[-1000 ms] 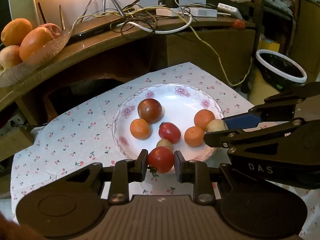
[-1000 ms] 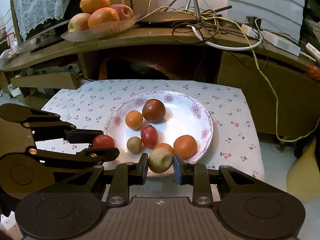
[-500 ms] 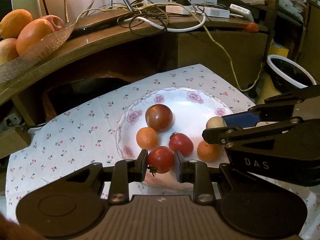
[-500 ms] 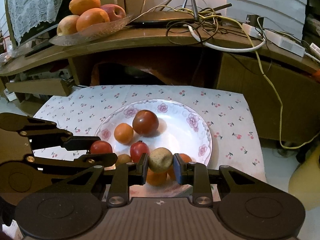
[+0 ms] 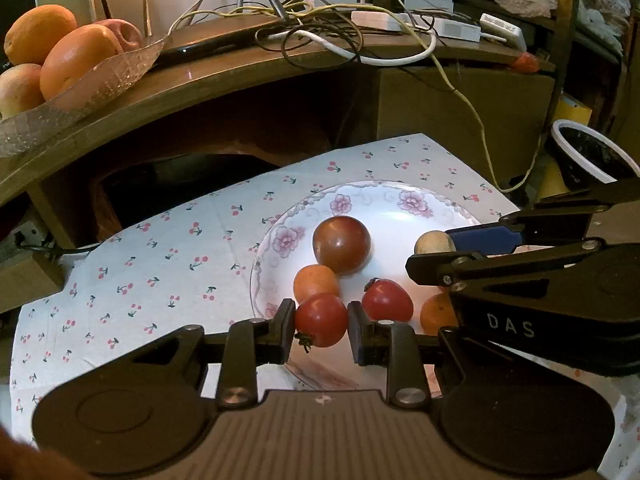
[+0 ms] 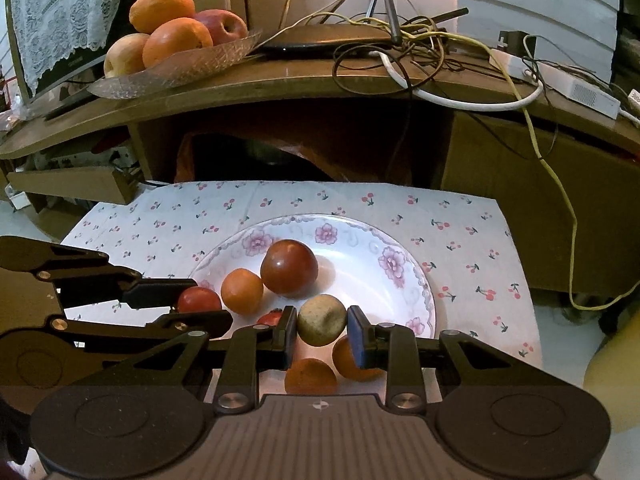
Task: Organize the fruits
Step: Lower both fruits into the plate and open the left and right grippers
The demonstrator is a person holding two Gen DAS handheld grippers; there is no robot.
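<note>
My left gripper (image 5: 320, 323) is shut on a small red tomato (image 5: 321, 318) and holds it above the near left part of the flowered white plate (image 5: 360, 194). My right gripper (image 6: 322, 322) is shut on a round brownish fruit (image 6: 322, 319) over the near middle of the plate (image 6: 425, 292). A large dark red tomato (image 6: 289, 268), an orange (image 6: 242, 291) and a small red tomato (image 5: 387, 301) lie on the plate. Two more oranges (image 6: 352, 358) sit under my right gripper. Each gripper shows in the other's view, side by side.
The plate rests on a cherry-print cloth (image 5: 160, 264). Behind it a wooden shelf (image 6: 280, 84) carries a glass dish (image 6: 180, 66) of oranges and apples and a tangle of cables (image 5: 320, 36). A black bin with a white rim (image 5: 592, 156) stands at the right.
Both grippers have moved forward from the plate's near rim to above the plate, each keeping its fruit. The fruits on the plate have not moved.
</note>
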